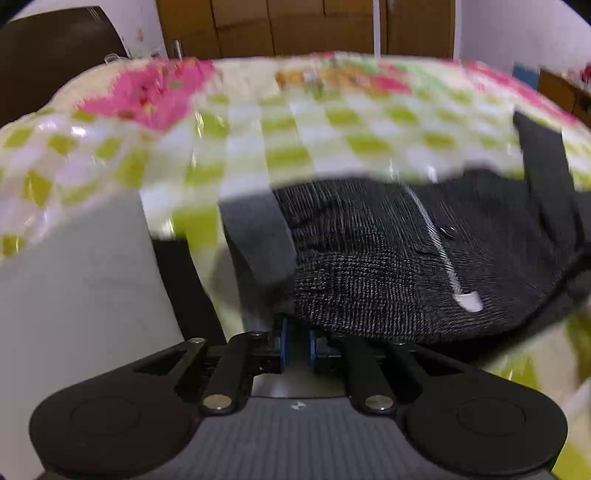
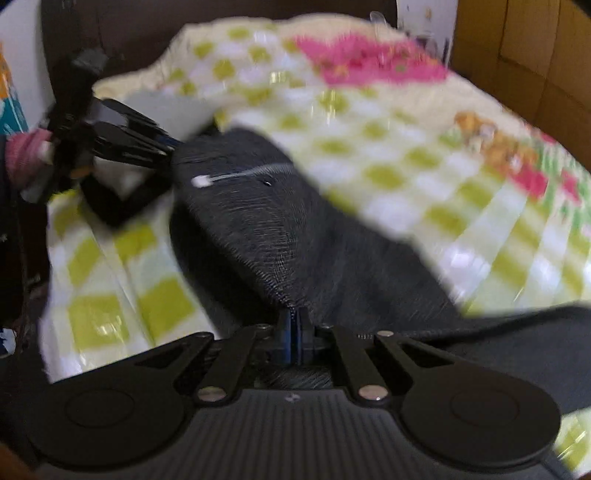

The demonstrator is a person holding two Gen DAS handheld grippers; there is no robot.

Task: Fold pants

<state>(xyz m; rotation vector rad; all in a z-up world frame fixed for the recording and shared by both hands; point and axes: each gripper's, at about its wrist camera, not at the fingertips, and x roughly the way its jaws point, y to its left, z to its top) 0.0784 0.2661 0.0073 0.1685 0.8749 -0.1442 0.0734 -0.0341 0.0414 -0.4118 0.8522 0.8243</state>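
Your right tool [image 2: 294, 325] and left tool [image 1: 297, 345] each clench the dark grey knitted pants [image 2: 258, 229] above the green-checked plastic-covered tabletop [image 2: 406, 166].

- My right gripper [image 2: 294, 325] is pinched tight on an edge of the dark grey pants [image 2: 258, 229].
- My left gripper [image 2: 168, 147] meets the cloth's far edge at upper left; its grip is blurred.
- A white drawstring [image 2: 236, 174] lies across the pants.
- Beneath is a green-checked cover [image 2: 424, 177].

Brown wooden cabinets [image 1: 303, 26] behind a green-checked, pink-patched bedspread [image 1: 295, 122].
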